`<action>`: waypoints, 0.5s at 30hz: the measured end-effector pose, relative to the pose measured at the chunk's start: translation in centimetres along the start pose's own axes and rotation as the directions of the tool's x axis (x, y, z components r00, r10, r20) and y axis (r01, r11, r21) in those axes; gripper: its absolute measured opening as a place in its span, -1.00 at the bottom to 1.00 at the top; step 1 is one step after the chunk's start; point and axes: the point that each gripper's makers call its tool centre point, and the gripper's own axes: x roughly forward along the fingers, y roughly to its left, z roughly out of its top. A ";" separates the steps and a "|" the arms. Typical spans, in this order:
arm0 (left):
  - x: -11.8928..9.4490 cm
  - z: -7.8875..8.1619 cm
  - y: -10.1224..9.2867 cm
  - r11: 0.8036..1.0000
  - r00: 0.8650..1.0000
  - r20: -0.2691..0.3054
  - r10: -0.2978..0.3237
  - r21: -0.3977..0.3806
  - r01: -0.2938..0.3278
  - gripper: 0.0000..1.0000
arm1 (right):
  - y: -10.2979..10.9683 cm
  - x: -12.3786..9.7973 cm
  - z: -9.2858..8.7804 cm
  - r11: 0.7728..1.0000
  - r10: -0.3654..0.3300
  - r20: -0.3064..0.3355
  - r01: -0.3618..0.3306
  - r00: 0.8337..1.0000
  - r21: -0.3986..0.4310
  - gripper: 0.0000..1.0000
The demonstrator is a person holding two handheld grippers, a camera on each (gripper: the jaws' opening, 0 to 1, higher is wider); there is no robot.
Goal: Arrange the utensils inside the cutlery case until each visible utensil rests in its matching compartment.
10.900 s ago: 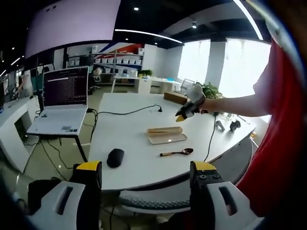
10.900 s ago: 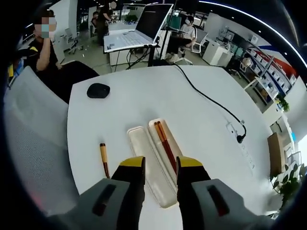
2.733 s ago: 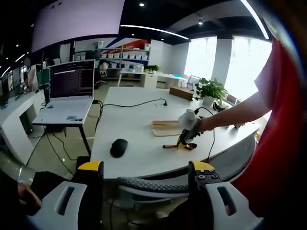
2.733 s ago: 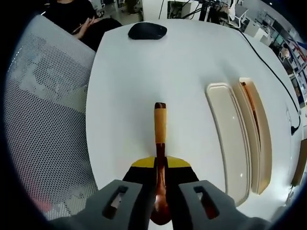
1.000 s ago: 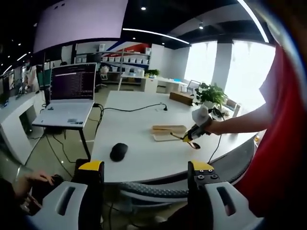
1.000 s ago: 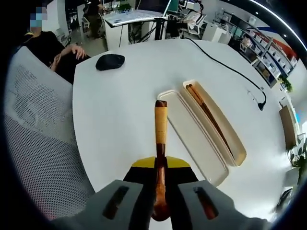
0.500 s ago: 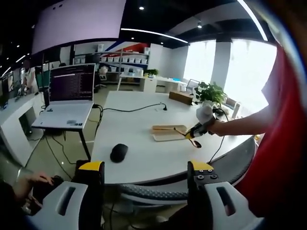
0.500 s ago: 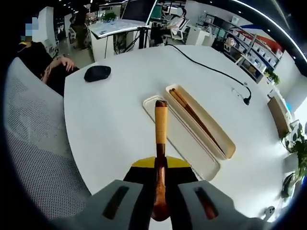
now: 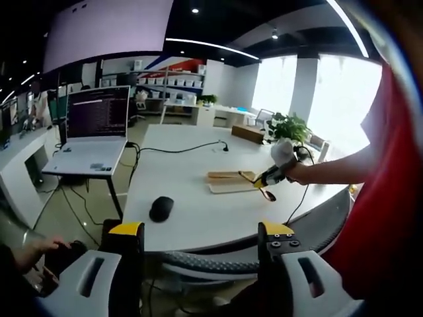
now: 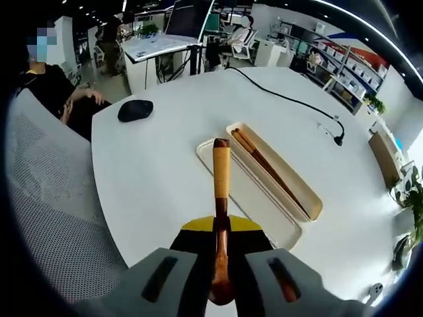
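**My right tongs hold the spoon over the case**

Left gripper view: My left tongs [image 9: 198, 241] are held low, off the near edge of the white counter [image 9: 178, 175]. Their two yellow-tipped jaws stand wide apart with nothing between them. Far across the counter I see my right tongs [image 9: 262, 183] gripping the spoon [image 9: 260, 189], up off the counter just beside the cutlery case [image 9: 228, 183]. The case looks small, flat and tan from here. A black mouse [image 9: 161, 208] lies nearer to me, and a laptop [image 9: 92, 129] sits on a stand off to the side.

Right gripper view: My right tongs [image 10: 222, 232] are clamped on the spoon [image 10: 221, 198]. The spoon is brown wood. Its dark, shiny bowl sits between the jaws, and its handle points away from me. The far part of the handle is light yellow with a dark tip. That tip hangs over the near end of the cutlery case [image 10: 258, 181]. The case is cream and lies open in two long parts. The farther, deeper part holds dark brown chopsticks [image 10: 264, 166]. The nearer, flatter part has nothing in it. A black cable [image 10: 291, 102] runs across the counter [image 10: 152, 172] beyond.
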 end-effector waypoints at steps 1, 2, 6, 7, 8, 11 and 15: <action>0.0 0.0 0.0 1.000 1.000 -0.001 0.000 0.001 0.000 0.44 | -0.2 -0.1 0.0 1.000 -0.006 0.001 0.006 1.000 -0.003 -0.97; 0.0 -0.1 0.0 1.000 1.000 -0.002 0.000 0.003 0.000 0.44 | -0.4 -0.3 0.1 1.000 -0.016 0.006 0.016 1.000 -0.004 -0.97; 0.0 -0.2 -0.2 1.000 1.000 0.000 -0.002 -0.001 0.002 0.43 | -0.8 -0.7 0.2 0.999 -0.047 0.010 0.047 0.999 -0.001 -0.97; 0.0 -0.2 -0.2 1.000 1.000 -0.002 -0.002 -0.001 0.002 0.43 | -0.9 -0.8 0.3 0.999 -0.052 0.014 0.052 0.999 0.002 -0.97; -0.1 -0.3 -0.3 1.000 1.000 -0.003 -0.003 -0.001 0.003 0.43 | -0.9 -0.8 0.3 0.999 -0.053 0.014 0.053 0.999 0.004 -0.97; -0.2 -0.3 -0.5 1.000 1.000 0.006 -0.007 -0.005 0.007 0.43 | -0.7 -1.1 0.5 0.998 -0.064 0.013 0.064 0.998 0.007 -0.97; -0.3 -0.9 -0.4 1.000 1.000 -0.001 -0.004 -0.014 0.004 0.43 | -0.3 -1.4 0.4 0.998 -0.062 0.012 0.062 0.998 -0.001 -0.97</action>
